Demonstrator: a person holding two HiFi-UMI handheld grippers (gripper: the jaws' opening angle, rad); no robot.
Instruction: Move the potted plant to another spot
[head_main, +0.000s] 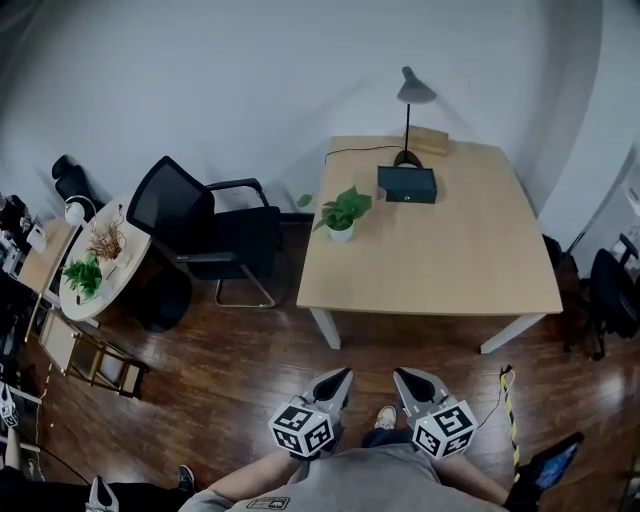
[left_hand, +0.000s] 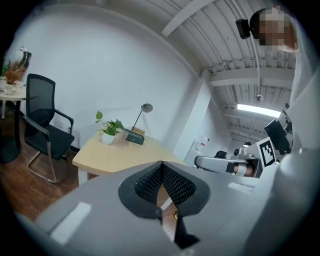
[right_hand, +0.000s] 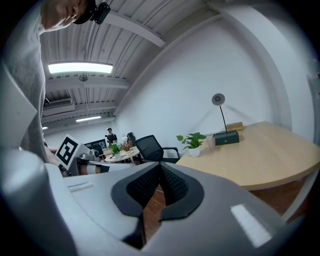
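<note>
A small green potted plant (head_main: 341, 215) in a white pot stands near the left edge of the light wooden table (head_main: 440, 270). It also shows far off in the left gripper view as the potted plant (left_hand: 108, 132) and in the right gripper view as the potted plant (right_hand: 193, 143). Both grippers hang close to my body, well short of the table. My left gripper (head_main: 340, 377) is shut with nothing in it. My right gripper (head_main: 402, 378) is shut and empty too. Their dark pads meet at the tips in both gripper views.
A desk lamp (head_main: 410, 110) and a dark box (head_main: 407, 184) stand at the table's far side. A black office chair (head_main: 205, 230) sits left of the table. Further left is a round white table (head_main: 100, 262) with plants. Dark wooden floor lies between me and the table.
</note>
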